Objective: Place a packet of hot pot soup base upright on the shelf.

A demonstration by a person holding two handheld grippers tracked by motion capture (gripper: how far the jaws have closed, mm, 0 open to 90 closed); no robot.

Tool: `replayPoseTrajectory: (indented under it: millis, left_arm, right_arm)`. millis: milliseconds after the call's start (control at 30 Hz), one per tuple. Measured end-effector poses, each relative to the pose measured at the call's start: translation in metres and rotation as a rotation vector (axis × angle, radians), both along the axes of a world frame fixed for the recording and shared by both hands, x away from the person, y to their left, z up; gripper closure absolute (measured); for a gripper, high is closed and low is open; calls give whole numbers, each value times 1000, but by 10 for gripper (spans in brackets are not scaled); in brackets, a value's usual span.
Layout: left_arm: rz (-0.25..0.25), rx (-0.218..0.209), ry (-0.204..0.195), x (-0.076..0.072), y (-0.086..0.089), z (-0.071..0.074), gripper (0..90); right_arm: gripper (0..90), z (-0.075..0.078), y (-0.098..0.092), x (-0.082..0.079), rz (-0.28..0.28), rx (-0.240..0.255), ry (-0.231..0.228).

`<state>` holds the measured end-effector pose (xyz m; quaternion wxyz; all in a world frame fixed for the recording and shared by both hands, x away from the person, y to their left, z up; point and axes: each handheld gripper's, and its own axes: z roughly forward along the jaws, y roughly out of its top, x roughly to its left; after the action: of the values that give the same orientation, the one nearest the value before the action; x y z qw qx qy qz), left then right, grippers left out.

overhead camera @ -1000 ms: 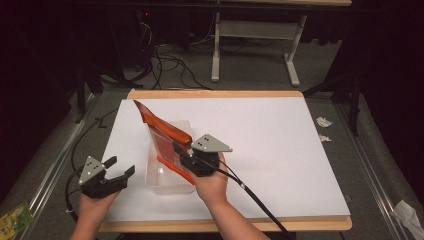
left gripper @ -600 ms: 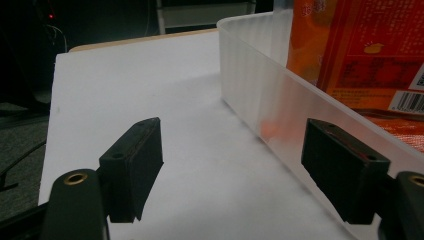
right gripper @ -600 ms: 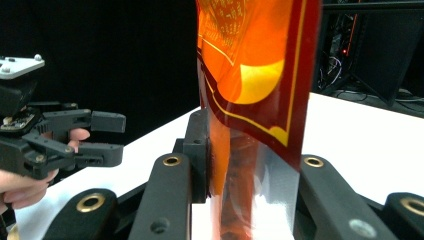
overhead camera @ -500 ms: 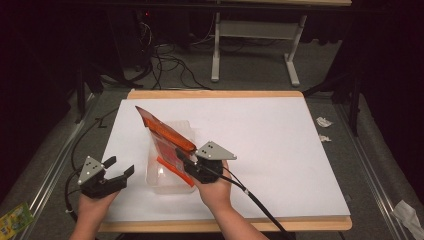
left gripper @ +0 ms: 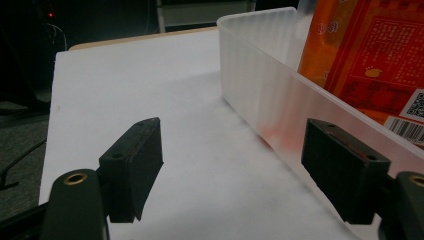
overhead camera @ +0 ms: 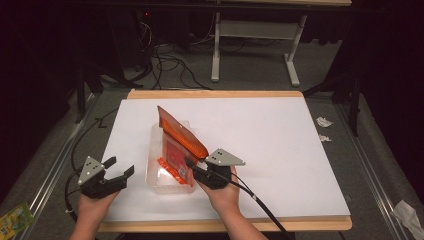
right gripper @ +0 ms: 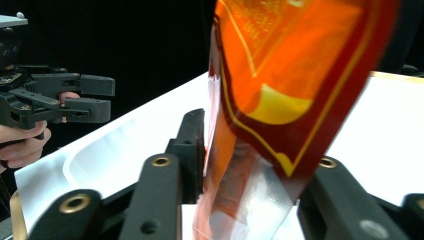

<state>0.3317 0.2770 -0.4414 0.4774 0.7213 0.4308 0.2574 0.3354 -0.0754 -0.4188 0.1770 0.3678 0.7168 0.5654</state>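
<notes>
Placement under way: an orange snack bag (overhead camera: 177,142) stands tilted in a clear plastic bin (overhead camera: 156,176) on the white-covered desk (overhead camera: 280,150), its lower end down inside the bin and its upper end leaning out over the far rim. The right claw (overhead camera: 192,167) sits at the bag's near edge, just over the bin's right wall. In the right gripper view the bag (right gripper: 280,90) hangs between the two jaws, which have just been opening; the left-hand pad lies close against the film, though a gap shows on the other side, so the grip looks to be letting go (the blur leaves some doubt). The left claw (overhead camera: 121,172) rests apart from the work, just beside the bin's left wall, its jaws wide and empty; the left gripper view shows the bin's frosted wall (left gripper: 270,95) beside its right-hand jaw, untouched.

By the look of it, the step in hand is the release of the bag into the bin. The next move likely calls for the right claw to spread fully and draw back clear of the film without dragging the bag out over the rim.
</notes>
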Motion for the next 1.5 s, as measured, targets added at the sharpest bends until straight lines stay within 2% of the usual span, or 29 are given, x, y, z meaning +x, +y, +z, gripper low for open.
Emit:
replayPoseTrajectory:
  millis: [433, 600, 767, 867, 1033, 1200, 1267, 1300, 1367, 1500]
  left_arm:
    - [-3, -3, -2, 0, 0, 0, 250]
    - [-4, 0, 0, 0, 0, -1, 250]
    - [-7, 2, 1, 0, -1, -2, 249]
    - [-14, 7, 12, 0, -3, -3, 248]
    - [-38, 19, 33, 0, -5, -5, 245]
    - [-57, 31, 52, 0, -7, -7, 240]
    - [-53, 34, 58, 1, -7, -8, 234]
    - [-53, 34, 58, 1, -7, -8, 231]
    - [-48, 26, 63, 2, -7, -8, 221]
    - [-39, 24, 69, 1, -7, -7, 204]
  right_arm:
    - [391, 10, -18, 3, 3, 0, 9]
    - [247, 16, -30, -5, 15, -15, -4]
    - [177, 19, -48, -17, 4, -32, -13]
    - [155, 21, -75, -29, -37, -67, -14]
    - [130, 16, -129, -38, -138, -113, -8]
    - [102, 3, -191, -49, -278, -167, 23]
    - [100, -7, -211, -57, -333, -175, 33]
    - [98, -12, -219, -59, -348, -161, 52]
    - [78, -14, -228, -57, -356, -130, 92]
    - [82, -10, -226, -55, -359, -128, 65]
